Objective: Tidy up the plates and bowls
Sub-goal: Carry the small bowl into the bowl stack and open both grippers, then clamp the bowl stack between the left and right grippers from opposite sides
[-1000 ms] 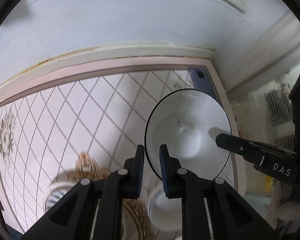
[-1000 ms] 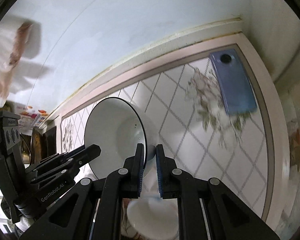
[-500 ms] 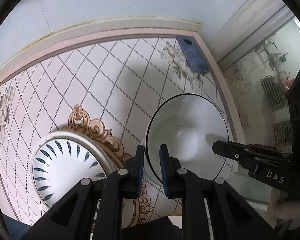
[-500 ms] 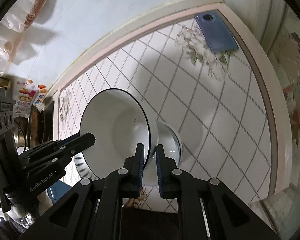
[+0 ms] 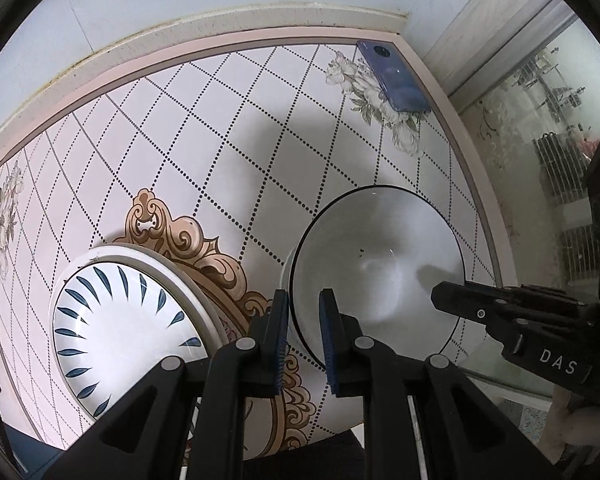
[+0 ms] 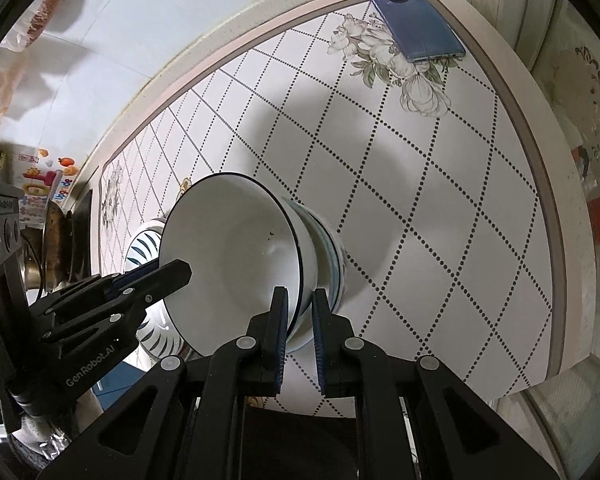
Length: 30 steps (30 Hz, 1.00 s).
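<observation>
A white bowl with a thin dark rim (image 5: 380, 276) (image 6: 236, 256) is held from two sides. My left gripper (image 5: 304, 332) is shut on its left rim and my right gripper (image 6: 300, 324) is shut on its right rim. The bowl sits into a second white bowl (image 6: 328, 256) that stands on the table; only that bowl's outer wall shows. A white plate with blue leaf marks (image 5: 120, 328) (image 6: 144, 244) lies on the table to the left of the bowls.
The table (image 5: 204, 152) has a diamond-dot pattern and a pink border. A blue phone (image 5: 394, 78) (image 6: 418, 26) lies at its far right corner. A wall runs behind the table. The table's right edge is close to the bowls.
Both grippers have lowered the held bowl toward the table, down into the second bowl. The plate and the phone have come more fully into view.
</observation>
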### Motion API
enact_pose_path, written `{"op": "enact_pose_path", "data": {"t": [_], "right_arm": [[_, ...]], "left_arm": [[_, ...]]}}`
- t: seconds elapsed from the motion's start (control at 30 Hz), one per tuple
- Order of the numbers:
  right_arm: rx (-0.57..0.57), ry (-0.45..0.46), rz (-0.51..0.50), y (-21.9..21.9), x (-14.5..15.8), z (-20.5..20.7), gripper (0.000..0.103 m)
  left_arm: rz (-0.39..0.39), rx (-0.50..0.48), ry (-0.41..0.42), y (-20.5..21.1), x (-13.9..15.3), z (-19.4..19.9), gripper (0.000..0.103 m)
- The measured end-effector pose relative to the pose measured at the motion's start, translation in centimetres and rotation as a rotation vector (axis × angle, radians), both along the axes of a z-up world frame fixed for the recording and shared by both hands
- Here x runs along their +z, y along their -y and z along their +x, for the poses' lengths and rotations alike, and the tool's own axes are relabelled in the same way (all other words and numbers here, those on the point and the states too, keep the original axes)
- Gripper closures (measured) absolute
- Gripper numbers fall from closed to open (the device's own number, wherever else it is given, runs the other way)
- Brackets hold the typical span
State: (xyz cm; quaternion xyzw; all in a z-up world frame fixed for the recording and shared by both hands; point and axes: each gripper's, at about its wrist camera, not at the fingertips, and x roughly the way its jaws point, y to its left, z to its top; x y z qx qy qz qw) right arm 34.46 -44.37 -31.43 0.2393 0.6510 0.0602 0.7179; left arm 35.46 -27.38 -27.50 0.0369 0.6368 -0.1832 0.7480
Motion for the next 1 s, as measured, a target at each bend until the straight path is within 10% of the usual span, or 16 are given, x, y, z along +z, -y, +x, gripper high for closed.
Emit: {"op": "enact_pose_path", "data": {"t": [0.63,0.87,1.0], "right_arm": [[0.036,-0.039,-0.017,-0.3,-1.8,0.6,0.090],[0.026,-0.033,-0.044,-0.7,-0.4,0.1,0.088],[0.036,0.012,-0.080,-1.4,2.5,-1.1,0.060]], "left_arm": [[0.030,0.005,-0.022,0.4,-1.3,0.4,0.090],[0.036,-0.008,0.026,-0.4,2.3,-0.6,0.088],[0.019,-0.016,0.090,-1.4,5.7,-1.9,0.086]]}}
